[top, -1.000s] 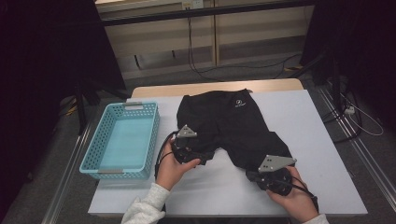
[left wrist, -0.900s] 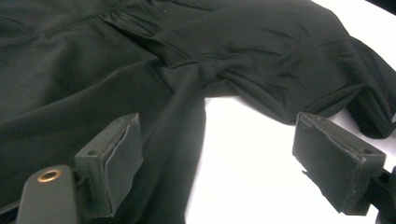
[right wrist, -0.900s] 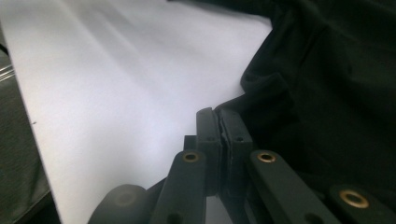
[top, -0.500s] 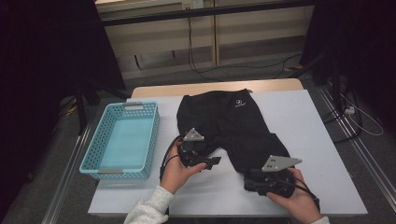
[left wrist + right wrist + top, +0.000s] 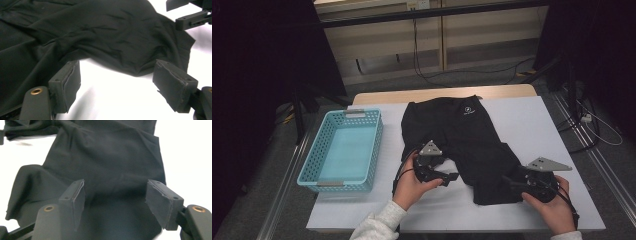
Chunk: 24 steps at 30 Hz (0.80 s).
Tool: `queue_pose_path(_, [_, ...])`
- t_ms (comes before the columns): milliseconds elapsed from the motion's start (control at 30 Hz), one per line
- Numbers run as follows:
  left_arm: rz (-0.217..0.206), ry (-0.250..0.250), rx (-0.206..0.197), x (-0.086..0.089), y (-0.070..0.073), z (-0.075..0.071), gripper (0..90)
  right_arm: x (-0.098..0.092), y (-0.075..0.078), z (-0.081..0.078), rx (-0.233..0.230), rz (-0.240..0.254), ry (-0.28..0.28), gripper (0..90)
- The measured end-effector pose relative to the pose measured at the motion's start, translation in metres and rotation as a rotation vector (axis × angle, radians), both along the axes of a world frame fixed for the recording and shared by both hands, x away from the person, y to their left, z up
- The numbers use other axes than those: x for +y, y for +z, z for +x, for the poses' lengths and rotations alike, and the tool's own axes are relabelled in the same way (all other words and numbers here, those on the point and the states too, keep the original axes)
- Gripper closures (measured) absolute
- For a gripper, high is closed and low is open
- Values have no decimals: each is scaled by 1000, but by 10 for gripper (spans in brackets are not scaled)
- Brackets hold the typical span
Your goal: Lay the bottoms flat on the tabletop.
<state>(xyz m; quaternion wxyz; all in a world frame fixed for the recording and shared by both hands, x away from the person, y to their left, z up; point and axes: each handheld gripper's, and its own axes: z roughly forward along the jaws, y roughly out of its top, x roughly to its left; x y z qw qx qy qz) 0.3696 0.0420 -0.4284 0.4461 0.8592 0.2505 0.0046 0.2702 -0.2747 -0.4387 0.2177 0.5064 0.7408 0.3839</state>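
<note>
A black pair of trousers [image 5: 462, 130] lies spread on the white table [image 5: 532, 120], waistband at the far side, legs toward me. My left gripper [image 5: 451, 176] rests near the inner edge of the left leg. Its jaws have just been closing a little but stand open [image 5: 117, 66], with bare table between them and the cloth [image 5: 100, 30] just beyond. My right gripper [image 5: 512, 181] sits at the hem of the right leg. Its jaws have just been opening [image 5: 116, 186]; the cloth [image 5: 107, 155] lies loose between the pads [image 5: 75, 200], unpressed.
A light blue plastic basket [image 5: 377, 145] stands at the table's left side, empty. The right gripper's jaws [image 5: 190, 18] show at the top right of the left gripper view. Dark floor, cables and a low cabinet lie beyond the far edge.
The right gripper's jaws opened and let go of the leg's hem, and that hand slid right. The left gripper moved right along the front of the left leg.
</note>
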Motion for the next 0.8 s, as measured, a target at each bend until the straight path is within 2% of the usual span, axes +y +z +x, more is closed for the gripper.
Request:
queue_pose_path(133, [-8,-39,-16,-11,-4,-5,267,-8,-1,-1,1,7,-39,299])
queue_pose_path(233, [-5,-68,-6,-21,-7,-10,286,-14,-2,-1,5,9,-65,290])
queue_pose_path(300, [-1,-102,12,-27,-10,-14,354,-16,-3,-1,7,12,-73,290])
queue_pose_path(333, [3,-111,2,-30,-11,-16,355,-17,-3,-1,11,13,-73,295])
queue_pose_path(433, [3,-132,6,-37,-14,-20,382,-17,-3,-1,17,12,-68,308])
queue_pose_path(667, [-19,-156,-47,-49,-6,-26,351,-20,-2,-6,7,-16,-73,340])
queue_pose_path(800, [2,-168,-42,-56,-12,-28,337,-23,-2,-7,8,-9,-83,339])
